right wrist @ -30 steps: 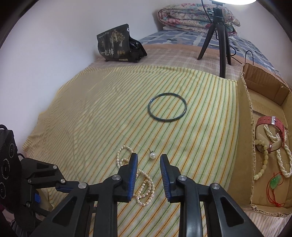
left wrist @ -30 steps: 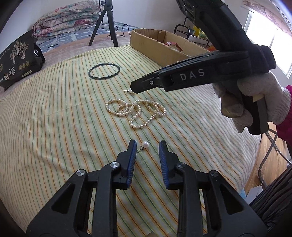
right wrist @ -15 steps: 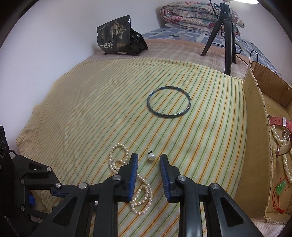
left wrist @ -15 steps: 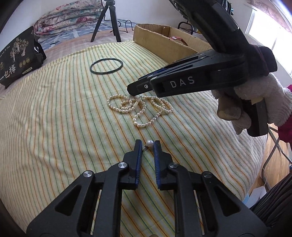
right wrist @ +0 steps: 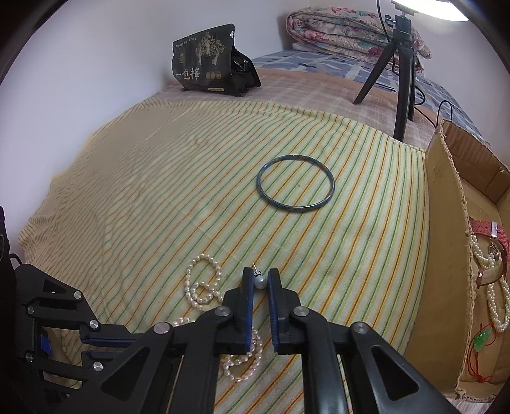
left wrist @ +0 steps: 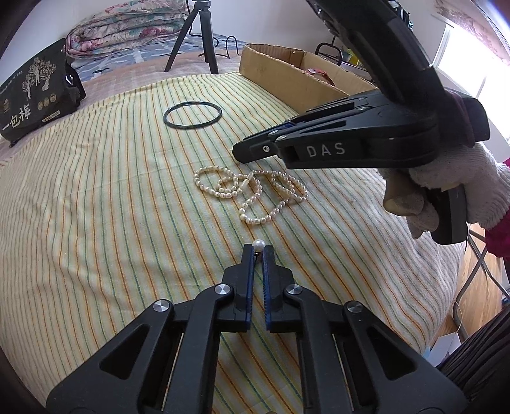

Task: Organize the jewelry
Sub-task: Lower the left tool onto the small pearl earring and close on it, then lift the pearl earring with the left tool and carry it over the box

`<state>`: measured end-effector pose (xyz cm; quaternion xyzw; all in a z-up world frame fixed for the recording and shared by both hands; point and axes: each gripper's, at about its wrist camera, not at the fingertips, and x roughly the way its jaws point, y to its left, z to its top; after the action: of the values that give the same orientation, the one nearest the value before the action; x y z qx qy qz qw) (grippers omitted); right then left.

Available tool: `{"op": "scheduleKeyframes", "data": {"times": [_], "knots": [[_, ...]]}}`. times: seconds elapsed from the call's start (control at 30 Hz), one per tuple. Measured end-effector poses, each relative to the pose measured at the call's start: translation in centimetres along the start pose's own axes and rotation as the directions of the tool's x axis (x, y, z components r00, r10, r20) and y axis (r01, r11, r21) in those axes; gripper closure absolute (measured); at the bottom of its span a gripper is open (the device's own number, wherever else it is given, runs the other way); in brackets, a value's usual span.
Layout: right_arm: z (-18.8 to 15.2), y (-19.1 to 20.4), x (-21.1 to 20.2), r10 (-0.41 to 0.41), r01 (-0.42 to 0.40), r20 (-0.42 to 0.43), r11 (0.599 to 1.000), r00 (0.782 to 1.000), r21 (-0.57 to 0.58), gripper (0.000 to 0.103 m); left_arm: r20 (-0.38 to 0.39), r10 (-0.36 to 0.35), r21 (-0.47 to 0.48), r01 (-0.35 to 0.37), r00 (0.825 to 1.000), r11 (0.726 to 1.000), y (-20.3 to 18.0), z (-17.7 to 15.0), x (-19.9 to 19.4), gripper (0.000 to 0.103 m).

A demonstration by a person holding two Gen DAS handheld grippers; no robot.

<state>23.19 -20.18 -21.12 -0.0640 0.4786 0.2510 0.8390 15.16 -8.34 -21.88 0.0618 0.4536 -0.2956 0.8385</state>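
Note:
My left gripper (left wrist: 258, 253) is shut on a pearl earring (left wrist: 258, 245); its pearl sticks out at the fingertips, just above the striped cloth. My right gripper (right wrist: 260, 277) is shut on a second pearl earring (right wrist: 260, 282), held between the pads, with its post pointing up. In the left wrist view the right gripper (left wrist: 242, 151) hovers over the far end of a tangled pearl necklace (left wrist: 251, 191). The necklace also shows in the right wrist view (right wrist: 204, 286). A dark bangle (left wrist: 192, 115) lies farther back, also in the right wrist view (right wrist: 295, 182).
A cardboard box (right wrist: 446, 242) at the right holds a red watch (right wrist: 491, 232), pearl strands and a green pendant on red cord (right wrist: 484, 337). A black bag (right wrist: 210, 63), a tripod (right wrist: 398, 67) and folded quilts (left wrist: 127, 25) stand at the back. The bed edge drops off at the right.
Both grippers have closed from open: the left on the near pearl earring, the right on the far one. The right gripper has drawn back a little towards the right.

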Motion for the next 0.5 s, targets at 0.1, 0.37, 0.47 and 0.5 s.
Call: {"op": "scheduleKeyframes", "data": {"times": [0.1, 0.37, 0.47, 0.5], "knots": [[-0.1, 0.1, -0.8, -0.001, 0.001, 0.016, 1.0, 1.0, 0.001, 0.097, 0.001, 0.0, -0.008, 0.0, 1.0, 1.0, 0.1, 0.0, -0.1, 0.101], [-0.3, 0.0, -3.0, -0.023, 0.024, 0.046, 1.0, 0.999, -0.011, 0.097, 0.012, -0.003, -0.002, 0.003, 1.0, 1.0, 0.0, -0.1, -0.2, 0.101], [-0.5, -0.1, -3.5, -0.028, 0.029, 0.054, 1.0, 0.998, -0.011, 0.097, 0.02, 0.009, 0.017, -0.01, 1.0, 1.0, -0.4, -0.2, -0.4, 0.101], [-0.5, -0.1, -3.6, -0.03, 0.03, 0.056, 0.999, 0.998, -0.01, 0.097, 0.027, 0.015, 0.019, -0.015, 1.0, 1.0, -0.5, -0.2, -0.6, 0.101]]}}
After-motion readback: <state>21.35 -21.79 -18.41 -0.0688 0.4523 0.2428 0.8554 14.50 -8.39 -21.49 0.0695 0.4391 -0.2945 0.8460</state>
